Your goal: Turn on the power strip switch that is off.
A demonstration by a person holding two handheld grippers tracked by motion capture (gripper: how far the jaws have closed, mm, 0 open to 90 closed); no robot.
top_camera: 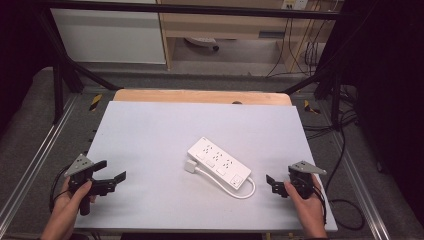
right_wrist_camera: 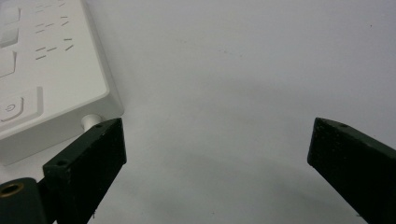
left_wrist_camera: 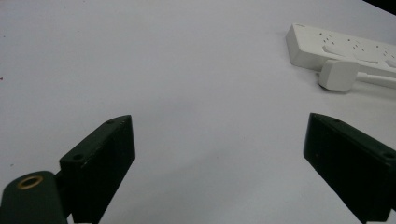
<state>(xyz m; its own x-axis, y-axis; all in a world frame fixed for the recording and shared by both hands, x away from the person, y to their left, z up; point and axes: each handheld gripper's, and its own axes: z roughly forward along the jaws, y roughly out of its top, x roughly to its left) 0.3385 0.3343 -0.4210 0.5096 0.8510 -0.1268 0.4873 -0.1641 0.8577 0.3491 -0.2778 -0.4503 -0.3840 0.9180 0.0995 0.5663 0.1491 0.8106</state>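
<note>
A white power strip (top_camera: pixel 219 162) lies at an angle in the middle of the white tabletop (top_camera: pixel 150 125). Its white cable (top_camera: pixel 248 191) loops round to a plug (top_camera: pixel 190 165) resting beside the strip's left side. My left gripper (top_camera: pixel 112 171) is open near the table's front left, held by a hand, well apart from the strip. My right gripper (top_camera: pixel 278 181) is open at the front right, close to the strip's switch end. In the left gripper view the open gripper (left_wrist_camera: pixel 219 140) faces bare table, with the strip (left_wrist_camera: pixel 345 44) and plug (left_wrist_camera: pixel 338 74) far right. In the right gripper view the open gripper (right_wrist_camera: pixel 217 140) sits beside the strip (right_wrist_camera: pixel 46 70).
A wooden edge (top_camera: pixel 200 96) runs along the table's back. Black frame bars (top_camera: pixel 65 65) stand at the back corners. Metal rails (top_camera: pixel 35 155) flank the table, and loose cables (top_camera: pixel 345 150) trail on the floor at the right.
</note>
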